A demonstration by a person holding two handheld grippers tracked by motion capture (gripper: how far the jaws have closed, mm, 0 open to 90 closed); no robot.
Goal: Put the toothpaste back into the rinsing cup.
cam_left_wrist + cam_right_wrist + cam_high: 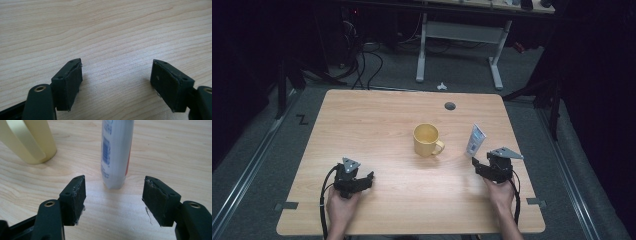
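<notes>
A yellow mug [426, 139] stands upright near the middle of the wooden table [377, 115], its handle toward the right. A white tube [475, 139] with blue print stands upright to the mug's right. My right gripper [480, 165] sits just in front of the tube, open; the tube [115, 152] stands a little beyond the gap between the jaws, untouched, and the mug [30, 138] shows at the upper left. My left gripper [364, 179] rests near the table's front left, open, with bare wood between its jaws [116, 75].
A round grey cable hole [450, 106] lies in the table's far side. Beyond the table stand a white desk frame [459, 35] and cables on a grey floor. A small white object [441, 86] lies on the floor behind the table.
</notes>
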